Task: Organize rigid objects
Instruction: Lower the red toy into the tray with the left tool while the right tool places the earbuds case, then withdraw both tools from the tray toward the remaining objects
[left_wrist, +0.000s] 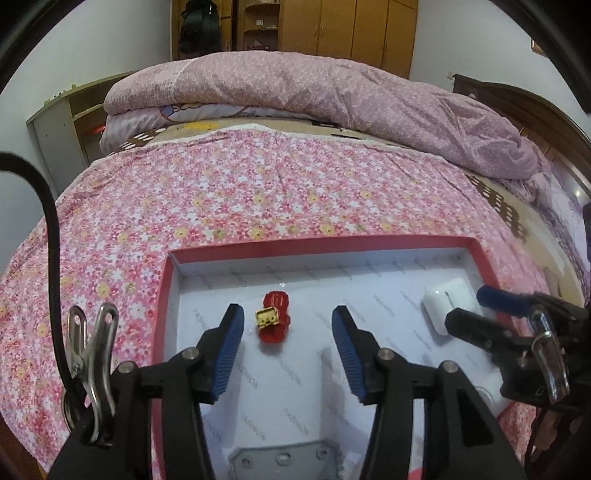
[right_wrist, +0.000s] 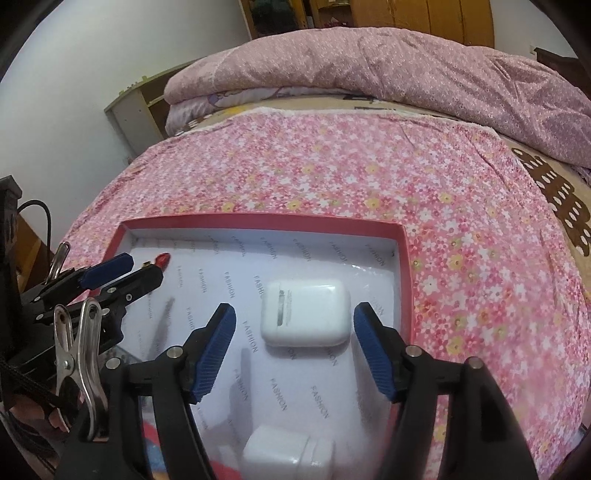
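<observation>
A shallow red box (left_wrist: 168, 295) with a white printed lining lies on the flowered bedspread. A small red and yellow toy (left_wrist: 274, 320) rests on the lining between the fingers of my left gripper (left_wrist: 287, 317); the pads stand clear of it on both sides, so the gripper is open. A white earbud case (right_wrist: 306, 312) lies flat in the box (right_wrist: 402, 266) between the fingers of my right gripper (right_wrist: 294, 319), which is open with gaps on each side. A white charger block (right_wrist: 286, 456) sits near the lower edge. The right gripper (left_wrist: 469, 308) also shows beside the case (left_wrist: 448, 304).
The pink flowered bedspread (left_wrist: 258, 192) covers the bed around the box. A rolled pink quilt (left_wrist: 332, 92) lies along the far side. A wooden wardrobe (left_wrist: 351, 33) and a small shelf unit (left_wrist: 59, 129) stand beyond the bed. The left gripper (right_wrist: 122, 273) reaches in beside the toy (right_wrist: 162, 259).
</observation>
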